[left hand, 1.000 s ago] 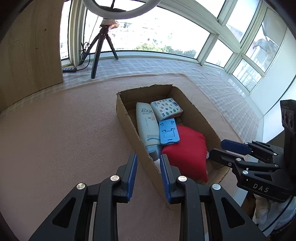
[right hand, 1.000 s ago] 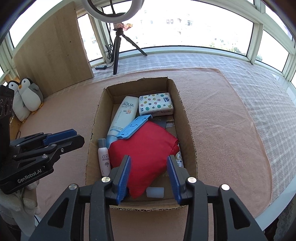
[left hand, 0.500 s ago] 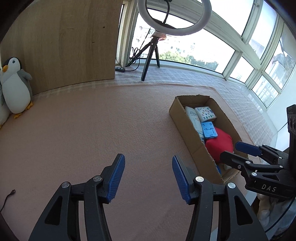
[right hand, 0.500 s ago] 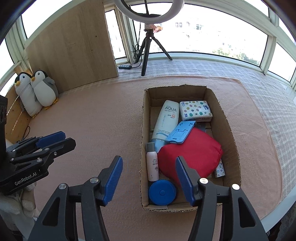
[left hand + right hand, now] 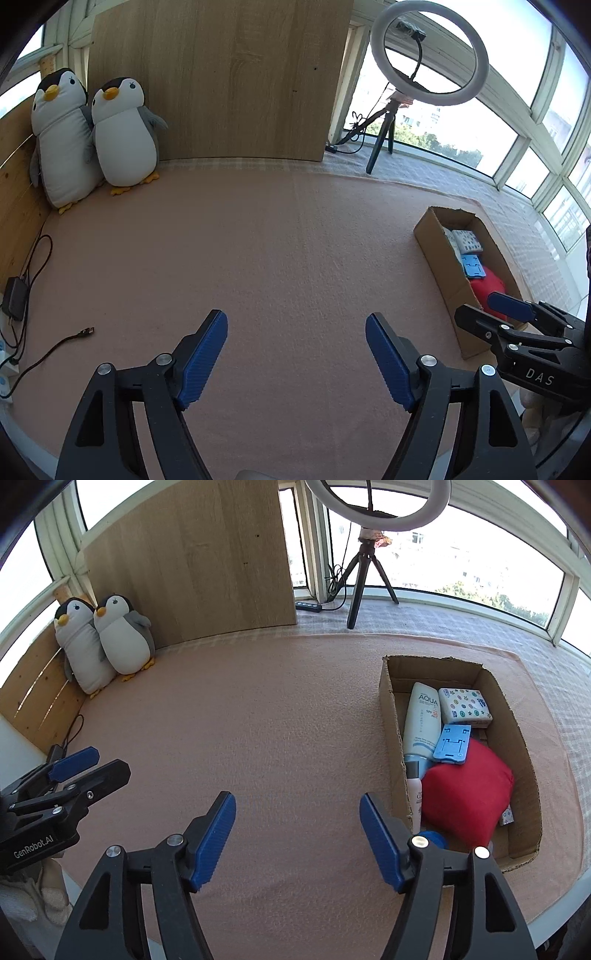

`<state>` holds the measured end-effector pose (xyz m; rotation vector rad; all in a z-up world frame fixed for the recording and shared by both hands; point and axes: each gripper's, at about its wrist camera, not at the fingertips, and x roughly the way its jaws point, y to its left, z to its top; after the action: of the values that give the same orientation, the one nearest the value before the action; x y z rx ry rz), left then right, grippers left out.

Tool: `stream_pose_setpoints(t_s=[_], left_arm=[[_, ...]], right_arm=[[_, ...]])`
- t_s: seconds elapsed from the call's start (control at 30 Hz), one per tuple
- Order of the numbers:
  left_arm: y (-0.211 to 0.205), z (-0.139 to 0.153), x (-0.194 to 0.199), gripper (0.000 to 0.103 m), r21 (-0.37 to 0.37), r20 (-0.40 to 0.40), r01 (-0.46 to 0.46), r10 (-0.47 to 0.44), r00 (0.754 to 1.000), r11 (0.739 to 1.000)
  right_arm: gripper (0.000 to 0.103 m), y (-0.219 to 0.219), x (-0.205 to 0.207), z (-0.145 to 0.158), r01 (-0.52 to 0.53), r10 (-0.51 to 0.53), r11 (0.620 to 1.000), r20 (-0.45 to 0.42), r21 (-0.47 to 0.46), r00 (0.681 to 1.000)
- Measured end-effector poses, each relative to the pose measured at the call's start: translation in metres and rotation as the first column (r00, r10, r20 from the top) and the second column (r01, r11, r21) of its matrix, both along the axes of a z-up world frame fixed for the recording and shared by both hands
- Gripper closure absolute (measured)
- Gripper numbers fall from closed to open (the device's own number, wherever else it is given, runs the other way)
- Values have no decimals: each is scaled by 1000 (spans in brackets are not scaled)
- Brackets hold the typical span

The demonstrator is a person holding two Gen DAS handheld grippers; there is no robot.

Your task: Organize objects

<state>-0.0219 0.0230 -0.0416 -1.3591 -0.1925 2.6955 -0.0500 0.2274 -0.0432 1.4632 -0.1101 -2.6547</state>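
Cardboard box (image 5: 458,849) sits at the right of the pink-covered table (image 5: 277,731), already packed with a lotion tube (image 5: 421,720), red pouch (image 5: 467,794) and more. Both the left tool (image 5: 295,354) and the right tool (image 5: 297,830) are over bare cloth; their jaws have just been opening and hold nothing, so packing looks finished. Any next move means finding a stray item, but the box's near corner is hidden behind the right tool.

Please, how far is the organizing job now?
Done, it seems: the bottle, tissue pack, blue stand and red pouch lie in the box. In hand: nothing; the left gripper and right gripper are open, jaws just widened. Left: perhaps nothing; the mat holds only two penguins.
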Motion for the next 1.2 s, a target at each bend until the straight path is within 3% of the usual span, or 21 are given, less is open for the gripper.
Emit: stream_pose_setpoints(t_s=[0.43,1.2], left_arm=[[-32,6,25,20,-60,-20,-53,52,998,997],[-27,-5,18,18,-82,1,-52,52,999,995]], right_arm=[[37,-35,10,-2,-8,9,1000,-22,23,1000],[37,-42,16,0,8,-5,998,-46,57,999]])
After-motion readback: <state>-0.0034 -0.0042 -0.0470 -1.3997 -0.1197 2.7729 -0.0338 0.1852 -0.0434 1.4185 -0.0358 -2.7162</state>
